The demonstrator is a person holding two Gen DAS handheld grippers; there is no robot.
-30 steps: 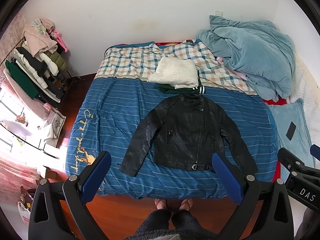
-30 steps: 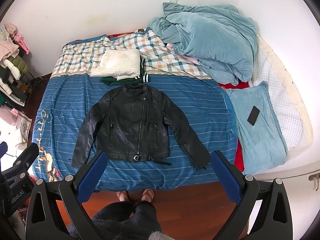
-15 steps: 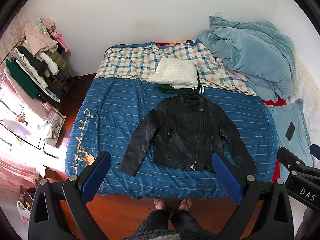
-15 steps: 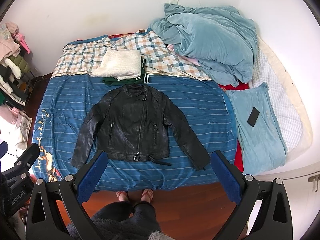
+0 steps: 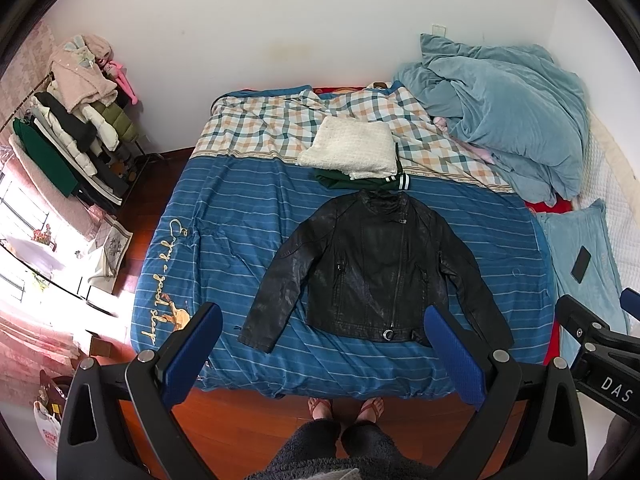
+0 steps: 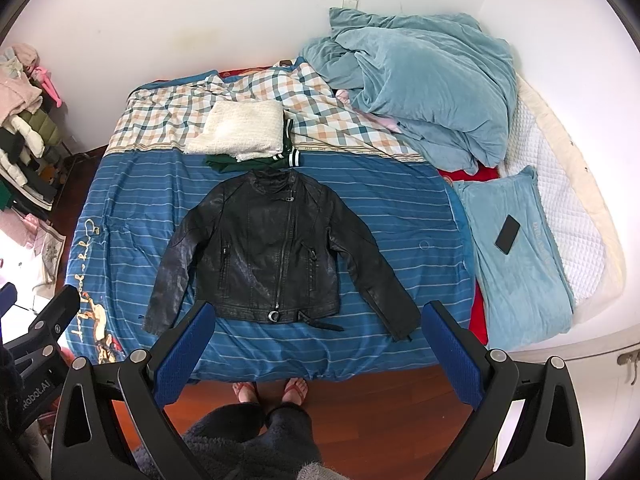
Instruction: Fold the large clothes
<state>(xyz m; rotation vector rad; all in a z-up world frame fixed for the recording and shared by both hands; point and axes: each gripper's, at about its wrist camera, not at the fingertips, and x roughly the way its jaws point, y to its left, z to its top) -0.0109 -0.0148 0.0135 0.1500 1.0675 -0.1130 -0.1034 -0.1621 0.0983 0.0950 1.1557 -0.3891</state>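
Both views almost unchanged, black jacket (image 5: 376, 272) marginally lower

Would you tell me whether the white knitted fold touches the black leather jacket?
Apart: the right wrist view shows green garment between fold and jacket.

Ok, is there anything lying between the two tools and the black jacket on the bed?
Nothing visible does. The black leather jacket lies spread flat on the blue striped bedspread, both sleeves out. The left tool and right tool are held open above the bed's near edge. The folded white knit sits beyond the collar.
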